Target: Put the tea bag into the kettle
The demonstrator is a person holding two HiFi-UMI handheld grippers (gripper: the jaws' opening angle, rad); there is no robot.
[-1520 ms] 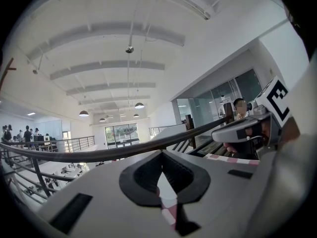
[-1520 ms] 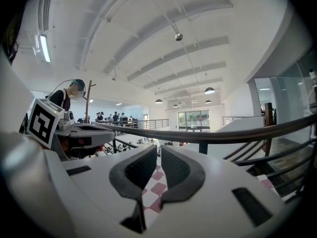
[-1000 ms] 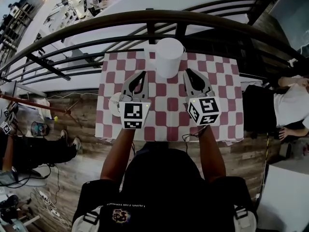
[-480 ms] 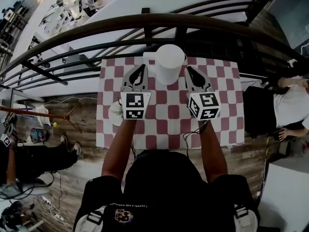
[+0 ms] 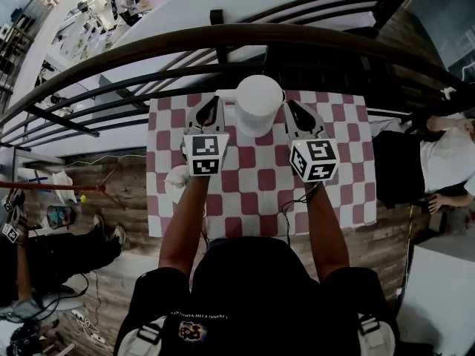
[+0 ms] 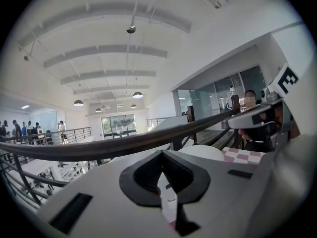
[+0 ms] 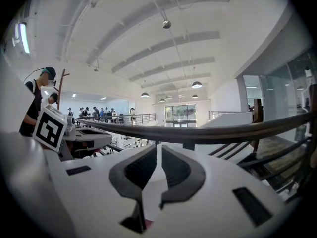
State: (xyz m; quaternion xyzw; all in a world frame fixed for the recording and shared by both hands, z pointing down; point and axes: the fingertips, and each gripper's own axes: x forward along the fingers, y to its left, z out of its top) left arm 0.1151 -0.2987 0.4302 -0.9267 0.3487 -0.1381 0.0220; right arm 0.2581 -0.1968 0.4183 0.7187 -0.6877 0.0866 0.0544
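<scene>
Item: white cylindrical kettle with a rounded top (image 5: 258, 106), standing upright at the far middle of the worktop (image 5: 256, 199), which carries a red-and-white checked cloth.
Kettle surface: plain, smooth, matt white. From above the top looks closed over, but whether a lid sits on it cannot be told.
Tea bag: not made out in any view, and neither gripper carries it.
Likely place of the tea bag: a small white round dish (image 5: 177, 184) at the worktop's left edge. It is partly behind the left forearm and its contents are hidden.
Left gripper (image 5: 212, 104): jaws closed together with nothing between them, tips just beside the kettle's left side.
Right gripper (image 5: 292, 107): jaws closed and empty, tips just beside the kettle's right side.
Beyond the worktop: a dark curved railing (image 5: 223, 35), with a lower floor past it.
Risk, kettle: it stands at the far edge, so a nudge from either gripper could tip it or slide it towards the railing.
Risk, jaws: closed as they are, they can grip neither lid nor bag and would only push.
Risk, tea bag: probably light and limp, so a poor pinch could let it drop short of the kettle.
</scene>
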